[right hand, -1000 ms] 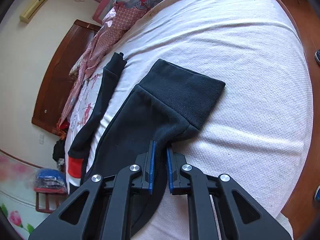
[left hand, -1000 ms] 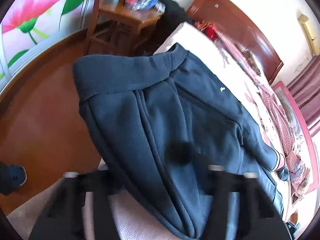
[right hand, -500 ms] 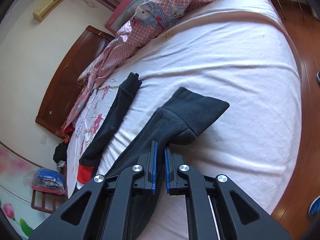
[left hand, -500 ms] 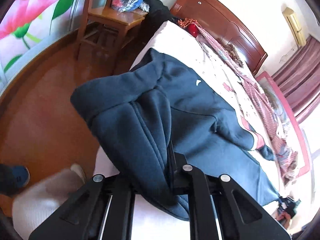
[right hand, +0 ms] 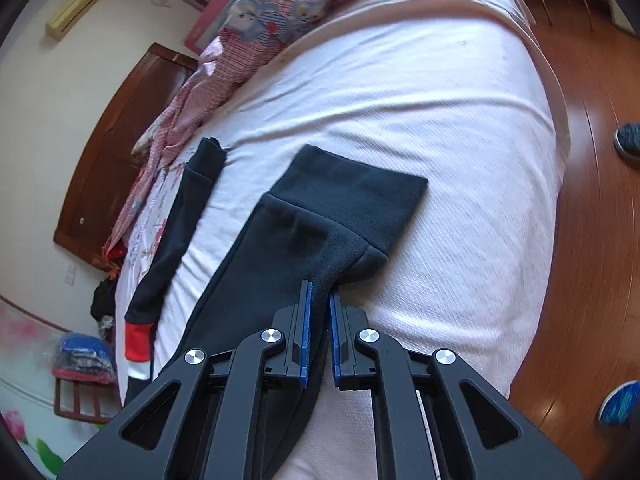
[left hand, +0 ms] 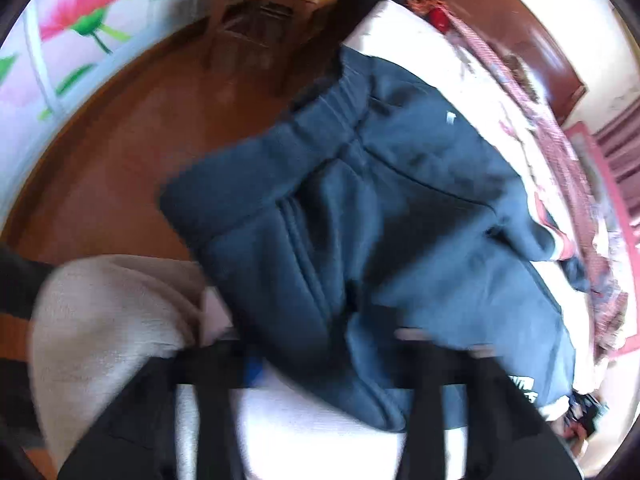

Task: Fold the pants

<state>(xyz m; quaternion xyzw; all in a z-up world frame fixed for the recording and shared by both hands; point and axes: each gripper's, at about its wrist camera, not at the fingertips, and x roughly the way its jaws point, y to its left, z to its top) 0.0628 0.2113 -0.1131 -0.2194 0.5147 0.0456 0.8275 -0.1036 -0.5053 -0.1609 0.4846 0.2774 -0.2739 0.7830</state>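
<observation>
Across the white bed (right hand: pixel 400 92) lie the dark navy pants (left hand: pixel 400 208), waist end bunched near the mattress edge by the wooden floor (left hand: pixel 132 152) and the ribbed leg cuff (right hand: pixel 352 196) flat toward the middle of the sheet. In the blurred left wrist view the left gripper (left hand: pixel 320 344) has its jaws opening wide, with thick cloth lying between the fingers but seemingly not pinched — released, as far as the smear lets one judge. The right gripper (right hand: pixel 318 332) has its jaws opening too, yet a fold of the leg just below the cuff sits between the blue pads (right hand: pixel 306 328) and appears to touch both. This fabric looks like heavy fleece: soft, limp, not slippery, likely to sag and drag instead of holding a crease, so the firmer seams — waistband and cuff — seem the best places to take hold. Room is generous to the right on the bare sheet; a second dark garment (right hand: pixel 176 232) lies near the leg, and a pink checked quilt (right hand: pixel 248 40) crowds the far side.
</observation>
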